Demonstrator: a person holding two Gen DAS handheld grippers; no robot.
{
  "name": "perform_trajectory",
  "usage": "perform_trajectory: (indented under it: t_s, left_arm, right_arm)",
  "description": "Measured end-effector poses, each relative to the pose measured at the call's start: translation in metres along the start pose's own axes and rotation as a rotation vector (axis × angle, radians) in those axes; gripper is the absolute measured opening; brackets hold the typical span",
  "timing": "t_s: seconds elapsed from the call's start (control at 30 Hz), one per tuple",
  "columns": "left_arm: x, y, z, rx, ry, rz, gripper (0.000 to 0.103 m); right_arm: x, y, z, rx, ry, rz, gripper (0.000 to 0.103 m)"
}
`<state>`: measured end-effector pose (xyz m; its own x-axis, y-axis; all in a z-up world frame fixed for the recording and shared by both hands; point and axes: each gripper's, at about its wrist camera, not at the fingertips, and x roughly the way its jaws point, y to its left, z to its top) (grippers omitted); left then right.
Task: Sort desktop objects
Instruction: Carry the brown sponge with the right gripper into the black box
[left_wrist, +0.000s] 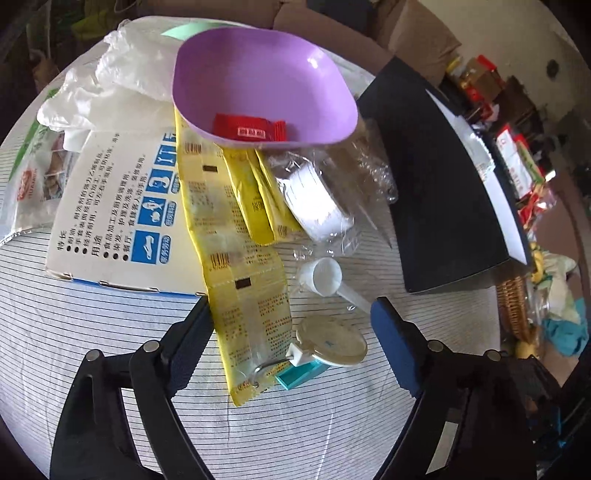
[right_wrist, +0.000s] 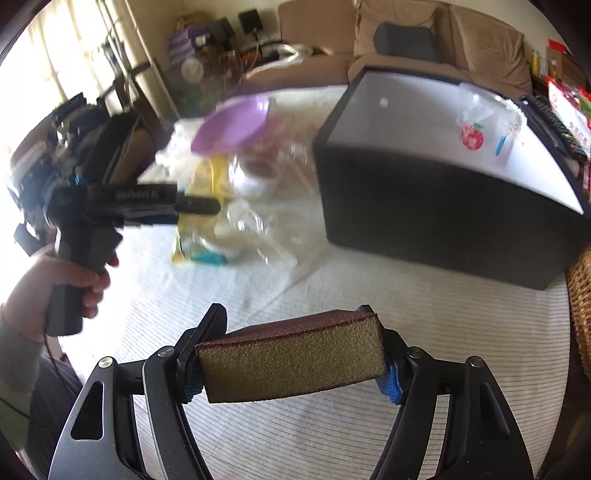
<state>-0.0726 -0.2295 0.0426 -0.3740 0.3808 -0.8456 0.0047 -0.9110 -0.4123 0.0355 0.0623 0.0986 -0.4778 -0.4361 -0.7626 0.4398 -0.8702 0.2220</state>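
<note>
Brown-topped sponge (right_wrist: 291, 363) is clamped crosswise, long axis left-right, in the right gripper (right_wrist: 291, 365) at lower centre, with the black storage box (right_wrist: 436, 206) up-right, while the left gripper (left_wrist: 291, 332) is held apart.

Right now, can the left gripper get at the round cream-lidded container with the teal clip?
Probably yes. The left gripper is open, and the round cream-lidded container lies between its fingers on the striped cloth. Only the long yellow packet strip lies against it, so it might get pinched too.
</note>
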Motion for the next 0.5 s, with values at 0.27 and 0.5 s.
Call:
perform_trajectory:
  t_s: [0.27,0.5]
  left_arm:
    - [-0.014,-0.004,0.016,0.001,-0.052,-0.032,0.085]
    - [0.004,-0.016,0.011,0.071,-0.021,0.164,0.085]
  right_arm:
    - [-0.067,-0.041,0.073,0.129,-0.153,0.052,0.074]
    - [-0.037,-0.077,0.164,0.13,-0.073,-0.05,0.074]
